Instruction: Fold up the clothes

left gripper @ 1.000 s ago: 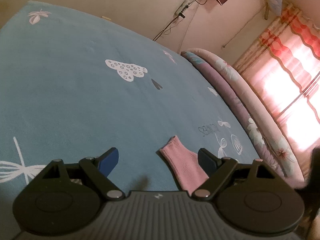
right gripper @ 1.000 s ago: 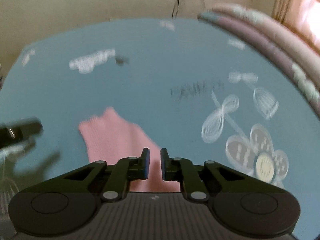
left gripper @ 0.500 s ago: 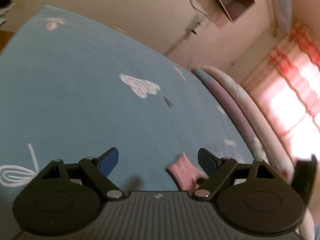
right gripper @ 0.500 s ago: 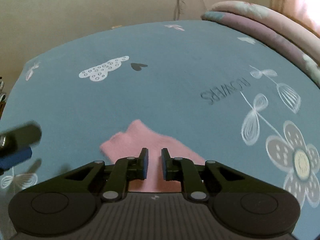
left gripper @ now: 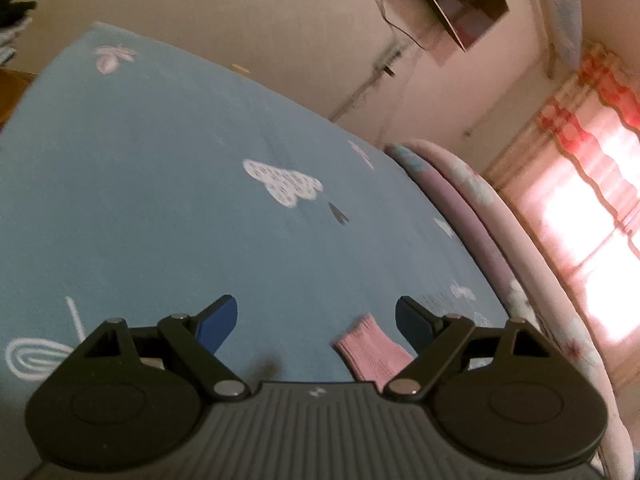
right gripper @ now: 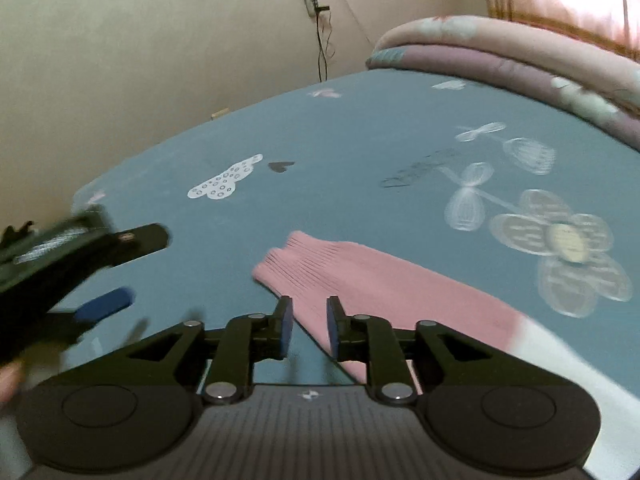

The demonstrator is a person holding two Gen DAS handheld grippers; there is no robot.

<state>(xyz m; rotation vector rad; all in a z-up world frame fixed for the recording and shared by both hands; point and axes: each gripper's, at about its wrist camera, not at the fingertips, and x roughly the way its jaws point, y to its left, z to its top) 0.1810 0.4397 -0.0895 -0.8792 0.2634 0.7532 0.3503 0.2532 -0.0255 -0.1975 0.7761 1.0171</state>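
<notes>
Blue bed sheet (right gripper: 360, 152) is lying wide and free around my pink sock (right gripper: 360, 276). My left gripper (left gripper: 316, 316) is hovering wide open beside its cuff. My right gripper (right gripper: 308, 322) is hanging narrowly open, gripping nothing, above the sock's near edge.

Dark lettering on the blue bedsheet (right gripper: 360, 140) — too blurred to read.

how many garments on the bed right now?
1: a pink ribbed knit garment with a white end lies flat on the blue printed bedsheet, just ahead of the right tool. Others may be out of frame.
</notes>
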